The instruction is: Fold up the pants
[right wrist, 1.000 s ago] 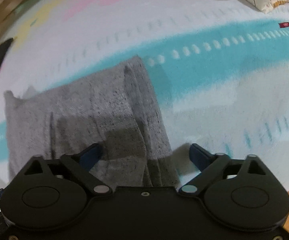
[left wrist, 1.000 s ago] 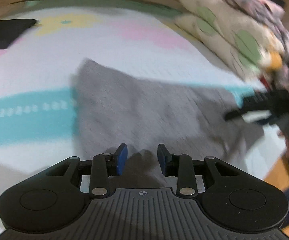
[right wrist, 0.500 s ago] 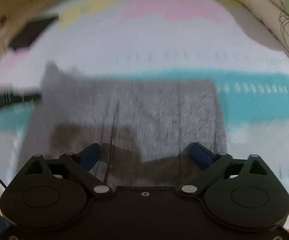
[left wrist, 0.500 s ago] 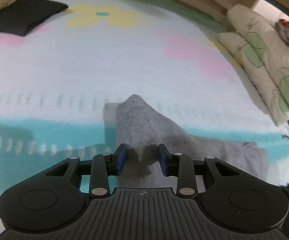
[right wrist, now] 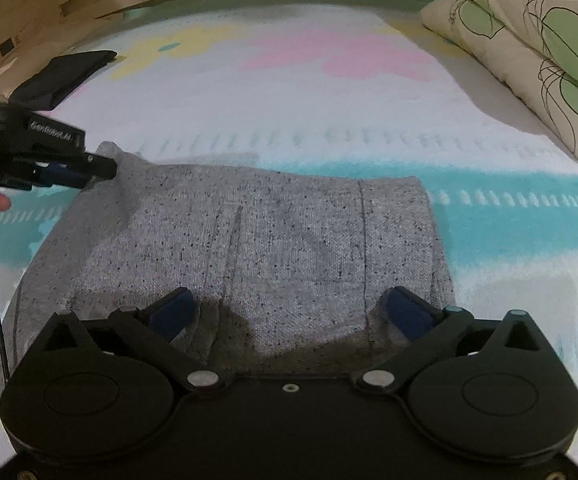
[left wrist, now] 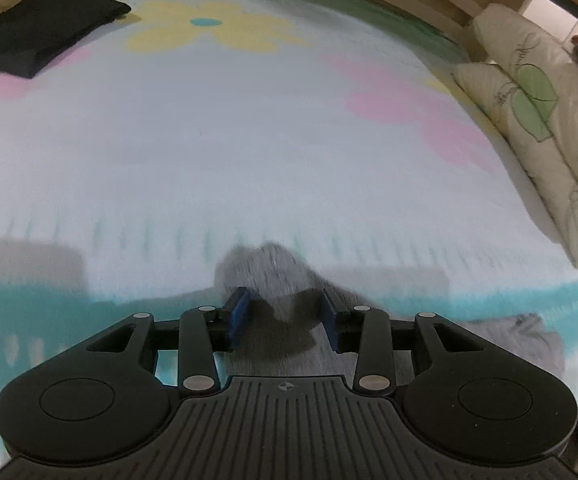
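- The bed (right wrist: 289, 92) fills both views, its white cover printed with pink and yellow flowers and a teal stripe running across under the action.
- Grey speckled pants (right wrist: 257, 248) lie folded into a broad rectangle on that teal stripe, right in front of the right gripper, seams running front to back.
- Cream pillows with green leaf print (right wrist: 537, 48) are stacked along the right edge of the bed, well apart from the pants.
- A dark folded garment (left wrist: 37, 36) sits in the far left corner of the bed, next to the yellow flower.
- Right gripper (right wrist: 289, 312) hovers low over the near edge of the pants, its blue-padded fingers (right wrist: 173, 312) spread wide, holding nothing.
- Left gripper (left wrist: 285, 316) is at the pants' far left corner, its fingers (left wrist: 238, 312) partly closed with a bunched peak of grey cloth rising between them; the view is blurred, so I cannot tell whether the pads actually pinch the cloth.
- From the right wrist view, that left gripper (right wrist: 69, 172) reaches the raised corner from the left, with the person's fingertips visible behind it.
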A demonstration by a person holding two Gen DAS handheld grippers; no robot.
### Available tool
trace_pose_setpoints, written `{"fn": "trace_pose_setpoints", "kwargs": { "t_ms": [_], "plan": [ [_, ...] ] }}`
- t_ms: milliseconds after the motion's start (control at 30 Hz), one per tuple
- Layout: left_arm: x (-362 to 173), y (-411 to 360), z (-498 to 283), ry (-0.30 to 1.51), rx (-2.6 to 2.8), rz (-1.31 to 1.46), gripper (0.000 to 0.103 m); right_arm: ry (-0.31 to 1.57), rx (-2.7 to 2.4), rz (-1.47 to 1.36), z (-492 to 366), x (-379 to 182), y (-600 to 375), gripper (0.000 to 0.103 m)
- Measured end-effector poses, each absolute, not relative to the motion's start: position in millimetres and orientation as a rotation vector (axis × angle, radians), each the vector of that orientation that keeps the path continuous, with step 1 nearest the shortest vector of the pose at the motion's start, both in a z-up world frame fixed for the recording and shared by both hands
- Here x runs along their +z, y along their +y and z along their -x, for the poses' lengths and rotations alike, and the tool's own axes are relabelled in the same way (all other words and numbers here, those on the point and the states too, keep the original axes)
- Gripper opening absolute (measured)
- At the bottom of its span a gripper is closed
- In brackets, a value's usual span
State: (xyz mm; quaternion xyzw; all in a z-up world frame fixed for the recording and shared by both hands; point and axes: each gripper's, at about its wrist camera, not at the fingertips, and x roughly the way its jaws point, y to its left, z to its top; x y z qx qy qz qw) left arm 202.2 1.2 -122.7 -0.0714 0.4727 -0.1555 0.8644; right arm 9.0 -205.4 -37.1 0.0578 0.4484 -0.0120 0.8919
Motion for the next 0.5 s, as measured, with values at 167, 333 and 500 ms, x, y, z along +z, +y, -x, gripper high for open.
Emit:
{"fn": "trace_pose_setpoints", "kwargs": {
  "t_ms": [167,333,500],
  "plan": [
    [-125.3,-12.8,-216.1,0.987,-0.294,0.072,0.038,0.933,-0.031,-0.128,-11.1,-37.5,-205.7,0.103],
    [-133.0,-22.4,-223.5,0.984,-0.280,-0.004,0.039,0.933,-0.034,-0.129,-12.8,-37.7,-205.0,0.103],
    [-119.5,-14.0,-221.5,0.965,-0.282,0.052,0.039,0.941,-0.038,-0.135,-15.5,-38.0,-205.5,0.103]
  ]
}}
